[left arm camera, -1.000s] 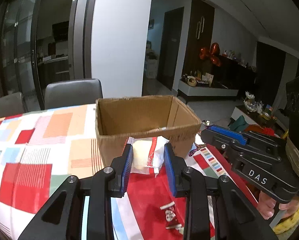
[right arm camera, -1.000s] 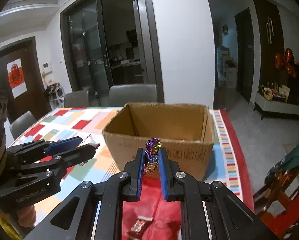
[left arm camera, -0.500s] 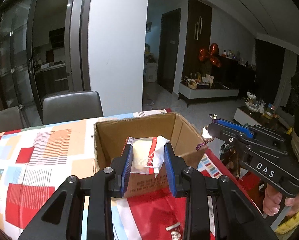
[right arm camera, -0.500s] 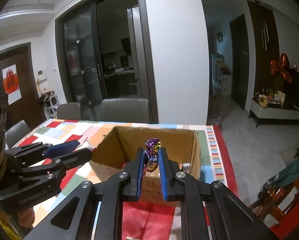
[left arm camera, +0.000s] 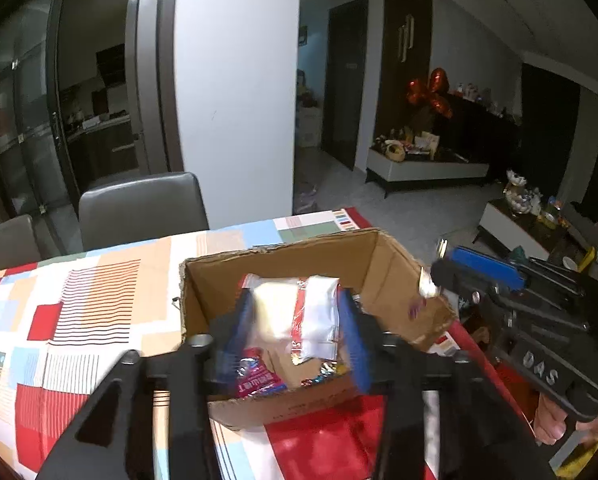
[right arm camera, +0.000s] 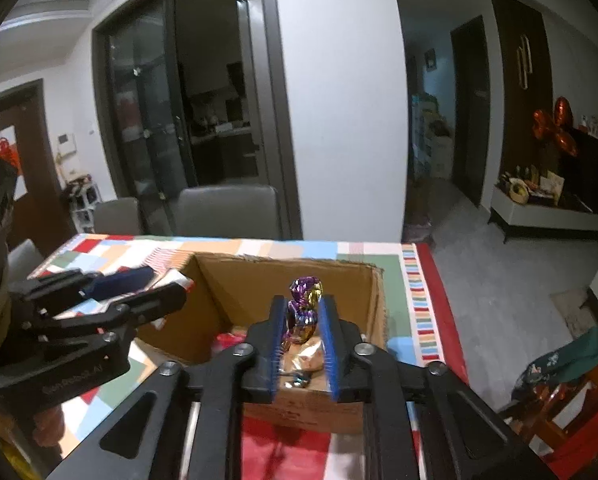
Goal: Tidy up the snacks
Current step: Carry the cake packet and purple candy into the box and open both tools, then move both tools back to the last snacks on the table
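Both grippers have moved up over the box [left arm camera: 383,264]. Left gripper [left arm camera: 295,322] jaws pinch a white packet [left arm camera: 299,312]; right gripper [right arm camera: 305,320] jaws squeeze a purple candy [right arm camera: 305,308]. Letting go crooked could drop snacks onto the surface [left arm camera: 79,300].

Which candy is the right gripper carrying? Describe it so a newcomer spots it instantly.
Find the open cardboard box on the patchwork tablecloth. Right above its opening, the right gripper pinches a small twisted candy between blue pads. Its shiny purple-and-gold foil sets it apart from the clear-wrapped snacks lying in the box below.
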Available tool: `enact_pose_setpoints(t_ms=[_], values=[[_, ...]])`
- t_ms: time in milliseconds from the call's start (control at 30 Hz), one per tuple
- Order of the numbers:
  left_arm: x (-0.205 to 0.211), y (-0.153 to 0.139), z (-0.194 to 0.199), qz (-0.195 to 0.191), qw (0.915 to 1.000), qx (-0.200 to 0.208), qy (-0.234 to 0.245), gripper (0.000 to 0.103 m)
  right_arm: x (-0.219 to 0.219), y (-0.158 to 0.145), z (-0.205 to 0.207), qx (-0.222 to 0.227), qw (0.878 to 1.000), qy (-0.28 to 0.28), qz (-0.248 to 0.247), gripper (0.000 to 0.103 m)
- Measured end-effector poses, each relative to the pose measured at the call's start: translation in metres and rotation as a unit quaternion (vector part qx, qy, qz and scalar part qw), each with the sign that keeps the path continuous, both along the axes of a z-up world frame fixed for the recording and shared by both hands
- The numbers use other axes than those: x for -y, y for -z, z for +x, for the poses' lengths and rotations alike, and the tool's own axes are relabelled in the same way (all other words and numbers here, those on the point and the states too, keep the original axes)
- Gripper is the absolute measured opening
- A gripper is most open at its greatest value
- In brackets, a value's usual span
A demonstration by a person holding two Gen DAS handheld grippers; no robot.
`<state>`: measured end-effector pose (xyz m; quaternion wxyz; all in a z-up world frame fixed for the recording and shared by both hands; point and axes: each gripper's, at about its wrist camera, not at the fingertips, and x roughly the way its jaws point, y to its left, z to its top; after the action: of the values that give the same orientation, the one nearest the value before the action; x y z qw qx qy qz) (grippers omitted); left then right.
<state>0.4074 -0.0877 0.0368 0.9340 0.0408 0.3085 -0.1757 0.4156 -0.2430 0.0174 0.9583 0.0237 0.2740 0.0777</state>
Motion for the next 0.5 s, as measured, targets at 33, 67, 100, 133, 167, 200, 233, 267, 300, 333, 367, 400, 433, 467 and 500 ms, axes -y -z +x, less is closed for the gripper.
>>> enact_pose_setpoints(t_ms=[33, 67, 100, 133, 167, 200, 233, 267, 300, 333, 367, 400, 433, 467, 500], values=[[-0.001, 0.000, 0.000, 0.003, 1.0000, 0.004, -0.009, 0.047, 0.001, 0.000, 0.001, 0.000, 1.000, 0.006, -0.001, 0.044], [-0.002, 0.000, -0.001, 0.006, 0.9998, 0.007, -0.016, 0.048, 0.003, 0.001, -0.001, 0.003, 1.000, 0.014, -0.001, 0.046], [-0.003, 0.001, -0.003, 0.008, 0.9998, 0.008, -0.019, 0.051, 0.004, 0.002, -0.003, 0.005, 1.000, 0.016, -0.004, 0.046], [-0.005, 0.003, -0.006, 0.008, 0.9997, 0.006, -0.021, 0.052, 0.006, 0.002, -0.006, 0.005, 1.000, 0.015, -0.007, 0.046], [-0.006, 0.004, -0.011, 0.008, 0.9997, 0.004, -0.022, 0.052, 0.006, 0.003, -0.009, 0.005, 1.000, 0.014, -0.007, 0.046], [-0.008, 0.006, -0.015, 0.008, 0.9997, 0.004, -0.022, 0.053, 0.006, 0.004, -0.013, 0.004, 1.000, 0.013, -0.009, 0.046], [-0.009, 0.008, -0.020, 0.009, 0.9997, 0.004, -0.022, 0.053, 0.006, 0.004, -0.016, 0.004, 1.000, 0.011, -0.010, 0.046], [-0.010, 0.010, -0.026, 0.011, 0.9997, 0.003, -0.021, 0.053, 0.006, 0.005, -0.022, 0.005, 1.000, 0.008, -0.013, 0.046], [-0.010, 0.011, -0.033, 0.009, 0.9998, 0.003, -0.017, 0.053, 0.005, 0.006, -0.027, 0.005, 1.000, 0.005, -0.016, 0.046], [-0.010, 0.012, -0.039, 0.009, 0.9999, 0.003, -0.012, 0.053, 0.004, 0.007, -0.034, 0.006, 1.000, 0.003, -0.017, 0.046], [-0.010, 0.014, -0.046, 0.010, 0.9999, 0.001, -0.008, 0.053, 0.003, 0.009, -0.041, 0.007, 1.000, -0.002, -0.017, 0.046], [-0.010, 0.015, -0.053, 0.011, 0.9999, -0.001, -0.004, 0.053, 0.002, 0.009, -0.046, 0.007, 1.000, -0.006, -0.019, 0.046], [-0.010, 0.016, -0.058, 0.010, 0.9999, -0.002, -0.001, 0.053, 0.001, 0.011, -0.052, 0.007, 1.000, -0.009, -0.018, 0.046], [-0.011, 0.017, -0.067, 0.009, 1.0000, -0.002, 0.004, 0.053, 0.000, 0.012, -0.059, 0.006, 1.000, -0.012, -0.017, 0.046], [-0.012, 0.016, -0.072, 0.008, 1.0000, -0.001, 0.005, 0.053, -0.001, 0.014, -0.064, 0.005, 1.000, -0.016, -0.017, 0.046]])
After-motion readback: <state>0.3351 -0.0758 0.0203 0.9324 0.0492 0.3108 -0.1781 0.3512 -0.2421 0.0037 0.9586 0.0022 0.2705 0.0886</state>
